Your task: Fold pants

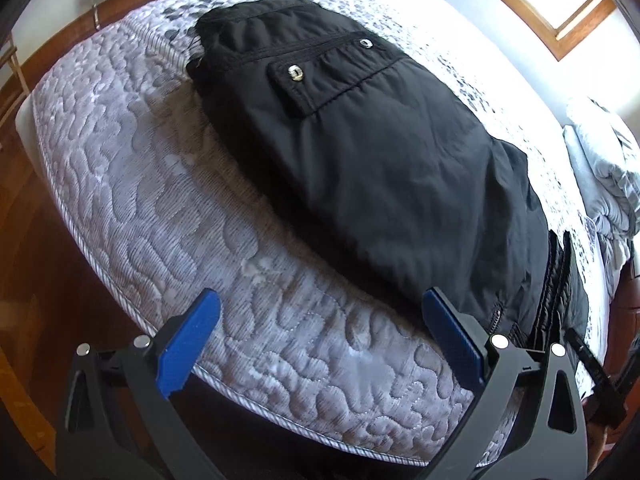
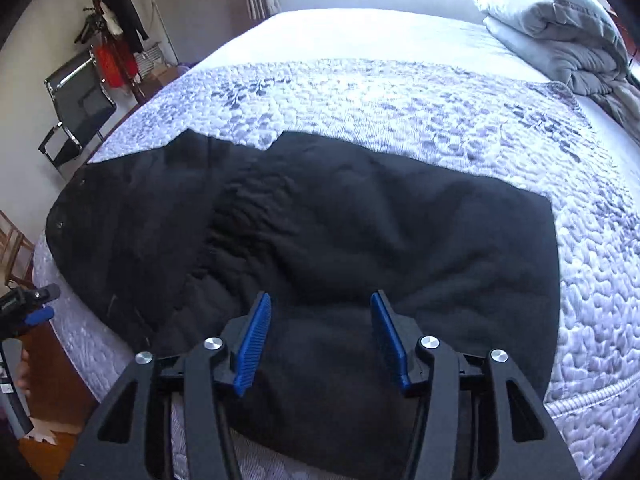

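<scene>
Your left gripper [image 1: 320, 340] is spread wide over the mattress [image 1: 132, 184], gripping nothing. Your right gripper [image 2: 320, 340] hangs half open, empty, above the black pants [image 2: 320, 220] lying flat on it.

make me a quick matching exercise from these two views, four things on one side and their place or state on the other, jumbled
Things:
1. black pants
2. left gripper
3. grey duvet
4. black chair

Place or state:
a. bundled at the far corner of the bed
b. on the floor beside the bed
c. spread on the quilted mattress
d. open, over the mattress edge

Pairs: 1-c, 2-d, 3-a, 4-b
</scene>
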Demonstrator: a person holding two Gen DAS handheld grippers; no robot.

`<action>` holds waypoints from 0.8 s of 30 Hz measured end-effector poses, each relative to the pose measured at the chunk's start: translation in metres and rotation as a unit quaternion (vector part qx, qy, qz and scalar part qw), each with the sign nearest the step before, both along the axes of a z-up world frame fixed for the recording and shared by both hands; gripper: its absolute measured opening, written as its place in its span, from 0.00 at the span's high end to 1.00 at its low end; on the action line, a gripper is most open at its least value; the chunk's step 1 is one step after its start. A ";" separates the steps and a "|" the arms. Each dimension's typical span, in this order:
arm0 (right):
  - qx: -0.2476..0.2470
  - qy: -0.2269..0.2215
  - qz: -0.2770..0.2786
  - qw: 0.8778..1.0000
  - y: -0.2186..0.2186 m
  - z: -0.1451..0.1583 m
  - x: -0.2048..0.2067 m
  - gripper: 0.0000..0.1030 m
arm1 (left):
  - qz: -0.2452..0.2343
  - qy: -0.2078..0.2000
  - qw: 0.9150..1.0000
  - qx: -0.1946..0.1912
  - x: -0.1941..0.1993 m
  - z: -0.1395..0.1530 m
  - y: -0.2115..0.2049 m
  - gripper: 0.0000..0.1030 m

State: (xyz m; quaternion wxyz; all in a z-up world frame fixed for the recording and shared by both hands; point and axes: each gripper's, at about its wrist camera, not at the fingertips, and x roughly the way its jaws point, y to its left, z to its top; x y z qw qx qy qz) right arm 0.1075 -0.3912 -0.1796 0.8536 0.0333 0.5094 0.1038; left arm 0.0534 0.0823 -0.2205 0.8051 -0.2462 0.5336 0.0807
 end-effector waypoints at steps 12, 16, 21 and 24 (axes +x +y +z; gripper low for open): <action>0.042 -0.031 -0.009 0.999 -0.014 0.022 -0.019 0.46 | 0.059 -0.035 0.994 -0.081 -0.018 -0.009 0.047 0.03; 0.056 -0.036 -0.030 0.997 -0.029 0.035 -0.035 0.44 | 0.100 -0.066 0.979 -0.167 -0.017 -0.018 0.074 0.03; 0.046 -0.037 -0.042 0.997 -0.039 0.040 -0.045 0.42 | 0.136 -0.086 0.961 -0.226 -0.011 -0.027 0.100 0.03; 0.037 -0.034 -0.043 0.998 -0.041 0.039 -0.047 0.42 | 0.143 -0.100 0.951 -0.255 -0.008 -0.031 0.108 0.03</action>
